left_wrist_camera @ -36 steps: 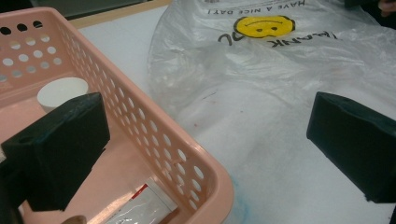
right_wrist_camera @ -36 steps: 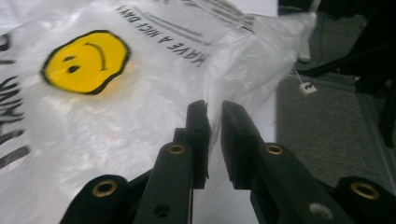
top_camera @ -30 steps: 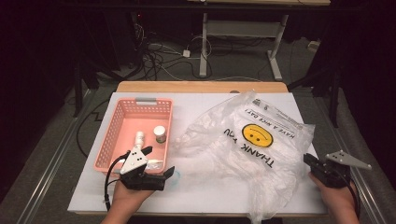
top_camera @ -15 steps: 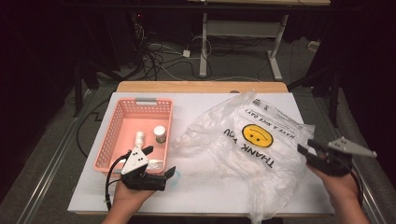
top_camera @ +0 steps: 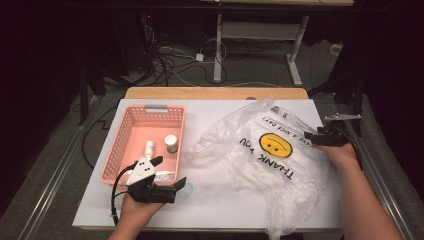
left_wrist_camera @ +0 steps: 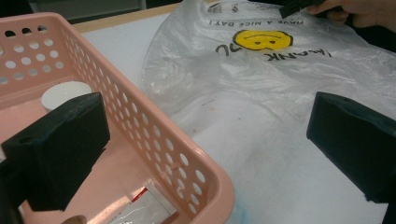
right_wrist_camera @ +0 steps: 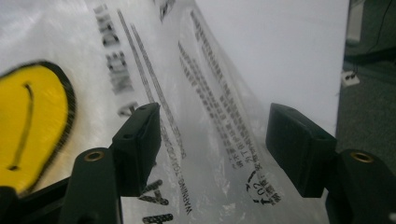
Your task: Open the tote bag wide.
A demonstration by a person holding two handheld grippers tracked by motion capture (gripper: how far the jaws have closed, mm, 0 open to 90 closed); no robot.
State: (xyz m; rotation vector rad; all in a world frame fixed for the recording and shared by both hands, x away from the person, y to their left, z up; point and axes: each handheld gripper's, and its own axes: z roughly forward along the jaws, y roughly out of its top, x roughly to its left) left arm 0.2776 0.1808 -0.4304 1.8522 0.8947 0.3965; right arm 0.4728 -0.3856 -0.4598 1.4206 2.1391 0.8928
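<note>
Since a second ago, the right tongs point(top_camera: 311, 135) have travelled from the near right corner of the worktop point(top_camera: 220, 112) up and inward to the right edge of the clear plastic bag point(top_camera: 260, 165), and their jaws have just been opening. They now stand partly spread, with a raised fold of the bag's printed film between them in the right gripper view — the pads do not press on it yet. The bag lies crumpled and flat across the right half of the worktop, its yellow smiley face point(top_camera: 275, 145) and "THANK YOU" lettering facing up. The left tongs point(top_camera: 170, 175) have stayed put at the near corner of the pink basket point(top_camera: 117, 150), jaws wide and empty, one jaw over the basket and one over the bare worktop. Inside the basket sit a small white-capped jar point(top_camera: 171, 143), a white tube point(top_camera: 149, 148) and a flat packet point(left_wrist_camera: 140, 210).

Judging by this, the right hand is lining up to pinch the bag's edge — probably to lift or open it.
</note>
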